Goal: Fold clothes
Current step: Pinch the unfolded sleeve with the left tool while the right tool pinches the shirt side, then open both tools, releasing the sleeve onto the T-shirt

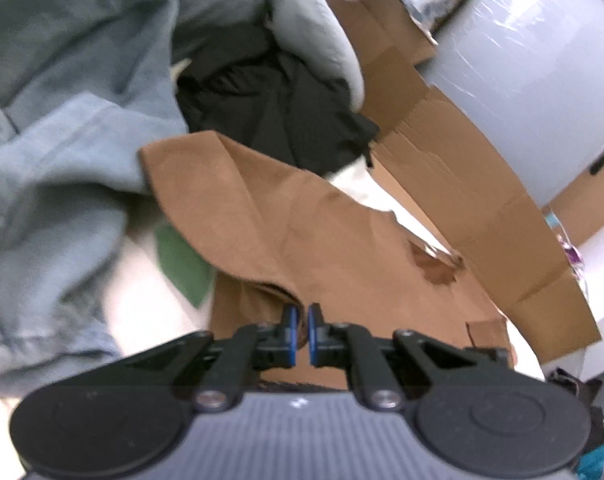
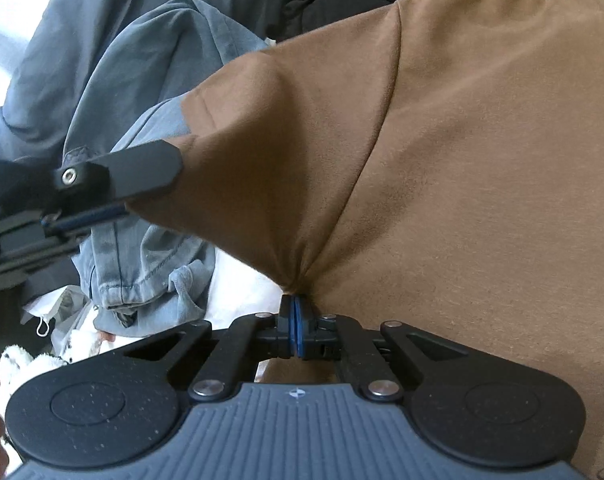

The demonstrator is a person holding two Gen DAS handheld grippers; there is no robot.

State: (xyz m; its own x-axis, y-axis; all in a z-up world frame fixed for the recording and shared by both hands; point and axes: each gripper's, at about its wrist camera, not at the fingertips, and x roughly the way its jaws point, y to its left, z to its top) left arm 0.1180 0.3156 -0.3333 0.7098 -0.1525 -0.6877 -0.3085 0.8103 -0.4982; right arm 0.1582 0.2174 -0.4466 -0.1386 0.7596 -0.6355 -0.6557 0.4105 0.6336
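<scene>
A brown garment (image 1: 334,248) lies spread in front of a pile of clothes. In the left wrist view my left gripper (image 1: 300,320) is shut on its near hem, with the blue pads (image 1: 289,322) almost touching. In the right wrist view the same brown garment (image 2: 462,160) fills the right half. My right gripper (image 2: 295,308) is shut on a bunched pinch of it, and creases fan out from the grip. The left gripper (image 2: 129,204) comes in from the left edge, clamped on a corner of the cloth that is stretched between both grips.
Blue-grey denim clothes (image 1: 53,140) are heaped on the left, with a black garment (image 1: 269,112) behind the brown one. An open cardboard box (image 1: 482,200) stands to the right, beside a pale cabinet (image 1: 542,80). Denim (image 2: 141,80) and white soft items (image 2: 29,360) lie at lower left.
</scene>
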